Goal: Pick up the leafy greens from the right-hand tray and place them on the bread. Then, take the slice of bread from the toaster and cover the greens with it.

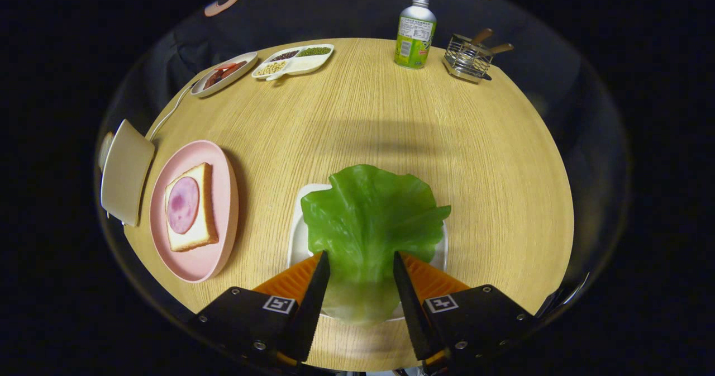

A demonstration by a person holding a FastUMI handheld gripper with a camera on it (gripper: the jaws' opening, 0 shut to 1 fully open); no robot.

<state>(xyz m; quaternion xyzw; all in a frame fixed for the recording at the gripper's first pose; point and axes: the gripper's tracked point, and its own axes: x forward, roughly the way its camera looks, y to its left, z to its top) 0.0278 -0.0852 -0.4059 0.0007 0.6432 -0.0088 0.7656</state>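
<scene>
A large green leaf of leafy greens (368, 219) lies over the white tray (298, 236) just ahead of my fingers. Its narrow lower part runs back between them. My gripper (360, 261) is shut on that part, with the left finger (313, 292) and the right finger (410, 298) pressing on its two sides. To the left, a pink plate (223, 197) carries a slice of bread (204, 214) topped with a round slice of ham (182, 204). Beyond the plate's left side stands the beige toaster (125, 172), its cable trailing toward the back.
At the table's far side stand a green bottle (415, 32), a wire basket (468, 57) with wooden-handled utensils, a divided dish of beans (293, 61) and a small plate of sausages (223, 73). Bare wood stretches between the tray and these.
</scene>
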